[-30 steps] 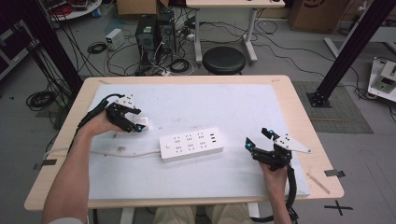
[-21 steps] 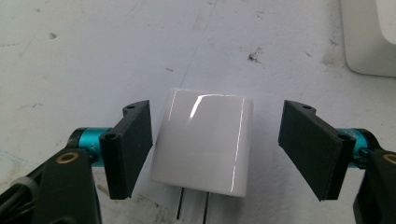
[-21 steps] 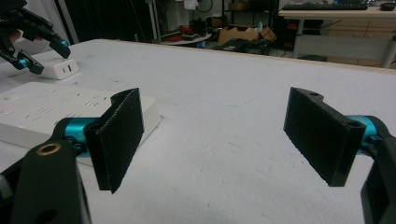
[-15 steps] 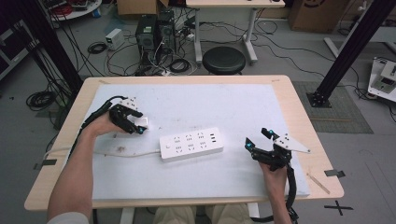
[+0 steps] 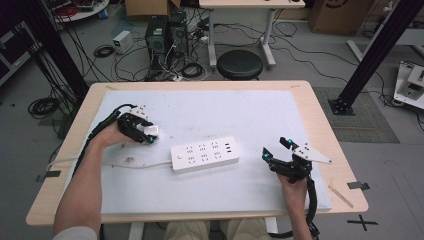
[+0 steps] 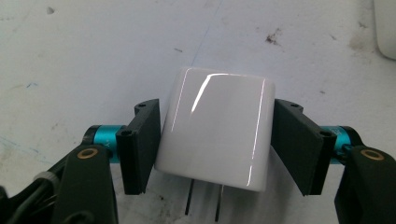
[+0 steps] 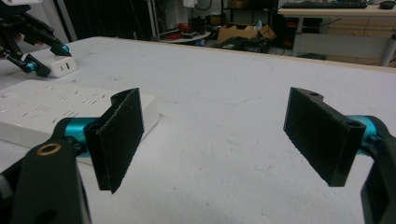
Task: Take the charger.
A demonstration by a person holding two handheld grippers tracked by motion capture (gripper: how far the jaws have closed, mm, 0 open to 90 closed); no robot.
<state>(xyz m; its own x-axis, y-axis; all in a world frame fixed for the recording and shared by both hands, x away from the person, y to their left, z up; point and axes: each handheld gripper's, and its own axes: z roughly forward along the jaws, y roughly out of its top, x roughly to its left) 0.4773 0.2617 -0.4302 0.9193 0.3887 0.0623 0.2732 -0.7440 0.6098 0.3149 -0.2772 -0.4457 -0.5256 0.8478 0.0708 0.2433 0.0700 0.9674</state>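
Observation:
A glossy white plug adapter (image 6: 215, 135) sits between the jaws of my left gripper (image 6: 217, 144), which is shut on its two sides; its two metal prongs (image 6: 203, 203) point back toward the camera. In the high view the left gripper (image 5: 146, 132) holds the adapter (image 5: 152, 131) low over the table's left part, just left of a white power strip (image 5: 205, 154). My right gripper (image 5: 275, 149) stands open and holds nothing, to the right of the strip. The right gripper view shows its jaws wide apart (image 7: 215, 135), with the power strip (image 7: 46, 107) and the adapter (image 7: 60, 66) beyond.
The strip's white cable (image 5: 100, 161) runs left along the white mat (image 5: 225, 110) and under the left forearm. Past the table's far edge are a black stool (image 5: 240, 64), computer cases and tangled cables on the floor.
My left hand and forearm have shifted slightly to the right with the adapter still held. The right gripper has stayed in place, open.

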